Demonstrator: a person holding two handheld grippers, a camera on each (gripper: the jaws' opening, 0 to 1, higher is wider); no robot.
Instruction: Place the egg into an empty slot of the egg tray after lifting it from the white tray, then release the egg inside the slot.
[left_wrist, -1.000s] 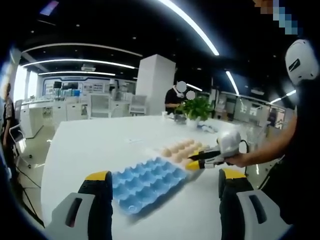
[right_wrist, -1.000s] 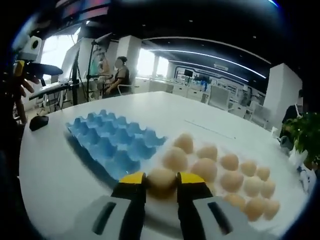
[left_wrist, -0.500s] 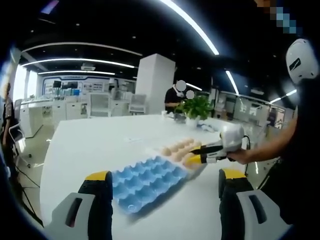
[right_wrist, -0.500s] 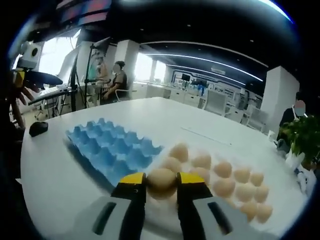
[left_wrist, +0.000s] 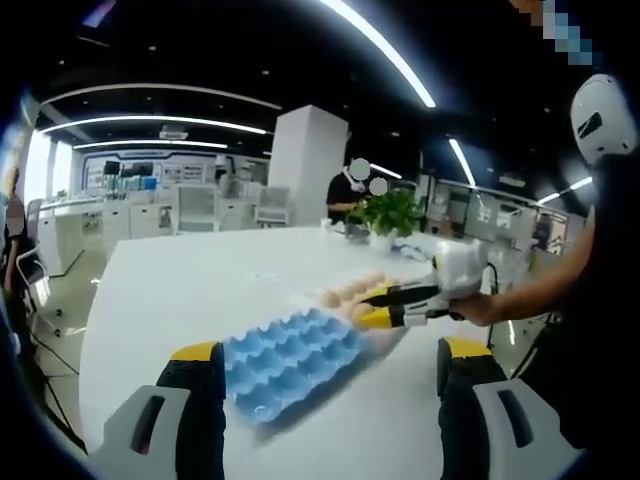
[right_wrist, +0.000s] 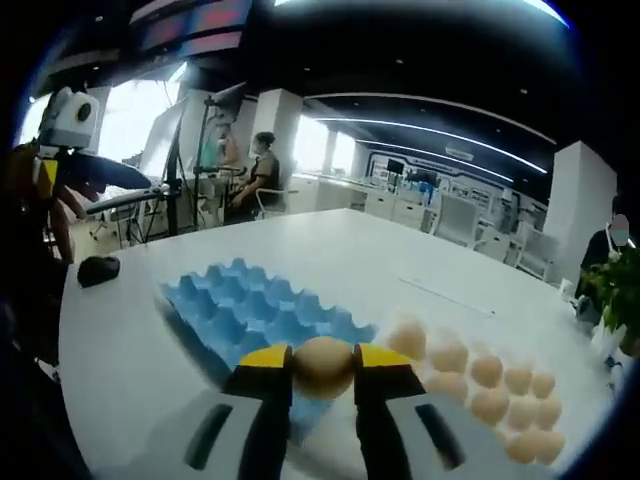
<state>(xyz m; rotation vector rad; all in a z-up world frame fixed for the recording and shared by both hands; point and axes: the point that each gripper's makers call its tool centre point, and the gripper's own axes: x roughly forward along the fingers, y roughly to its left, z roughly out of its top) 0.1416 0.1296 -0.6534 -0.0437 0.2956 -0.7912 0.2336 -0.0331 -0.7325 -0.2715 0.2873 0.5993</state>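
In the right gripper view my right gripper (right_wrist: 322, 366) is shut on a tan egg (right_wrist: 322, 363), held above the near edge of the blue egg tray (right_wrist: 250, 310), whose slots look empty. Several more eggs (right_wrist: 487, 380) lie on the white tray (right_wrist: 585, 445) to the right. In the left gripper view my left gripper (left_wrist: 330, 365) stands open with nothing between its jaws, hovering short of the blue egg tray (left_wrist: 285, 360). There the right gripper (left_wrist: 385, 308), held by a hand, carries the egg over the tray's far right end, next to the eggs (left_wrist: 350, 290).
Everything rests on a large white table (left_wrist: 200, 280). A potted plant (left_wrist: 388, 215) stands at its far side. A dark mouse-like object (right_wrist: 97, 269) lies on the table left of the blue tray. People sit in the office behind.
The right gripper has lifted the egg off the white tray and carried it leftward to the blue tray's edge. The left gripper has stayed still and open.
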